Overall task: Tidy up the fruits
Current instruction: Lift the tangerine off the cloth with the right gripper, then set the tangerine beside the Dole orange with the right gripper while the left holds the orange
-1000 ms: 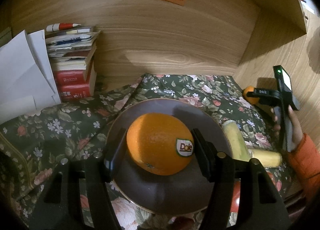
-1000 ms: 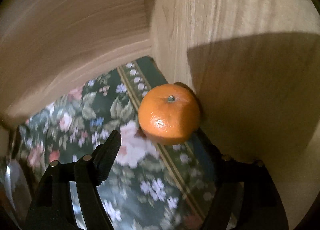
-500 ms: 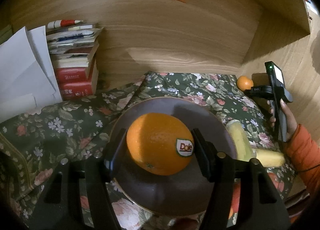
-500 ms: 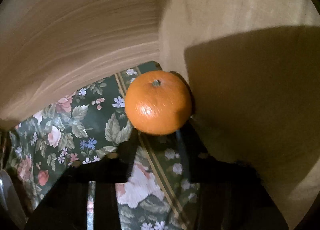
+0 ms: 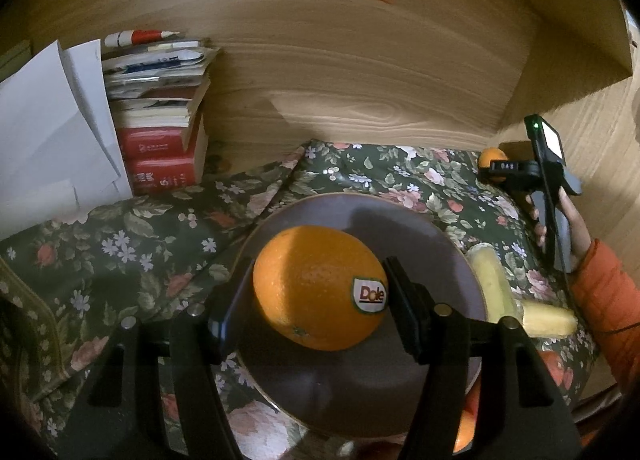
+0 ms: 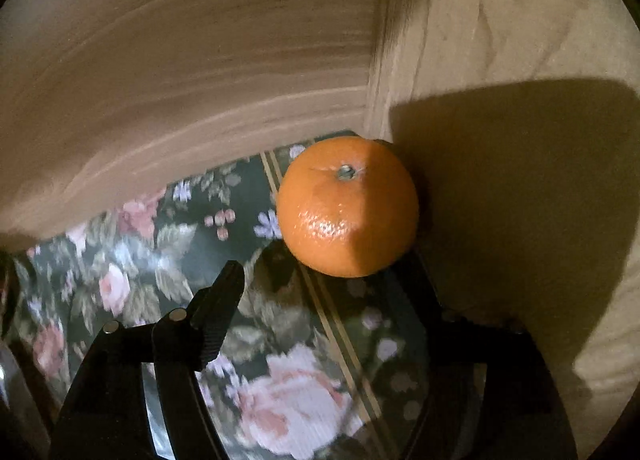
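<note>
A big orange [image 5: 316,288] with a Dole sticker sits between the fingers of my left gripper [image 5: 314,285], which is shut on it over a dark round plate [image 5: 400,220]. A small tangerine [image 6: 347,206] lies on the floral cloth [image 6: 168,244] in the back right corner, touching the wooden side wall. My right gripper [image 6: 322,271] points down at it, its jaws opening; the tangerine lies just past the fingertips, with nothing between the pads. In the left wrist view the right gripper [image 5: 516,170] partly hides the tangerine [image 5: 489,158].
Two yellow banana pieces [image 5: 492,280] lie right of the plate, with red fruit [image 5: 554,370] nearer. Stacked books [image 5: 164,132] and white papers [image 5: 52,140] stand at the back left. Wooden walls [image 5: 360,80] close in the back and right. An orange sleeve [image 5: 604,300] reaches in at right.
My right gripper has moved toward the corner, so the tangerine looms larger and closer; its fingers drew together, then spread again. The left gripper and the big orange have stayed put.
</note>
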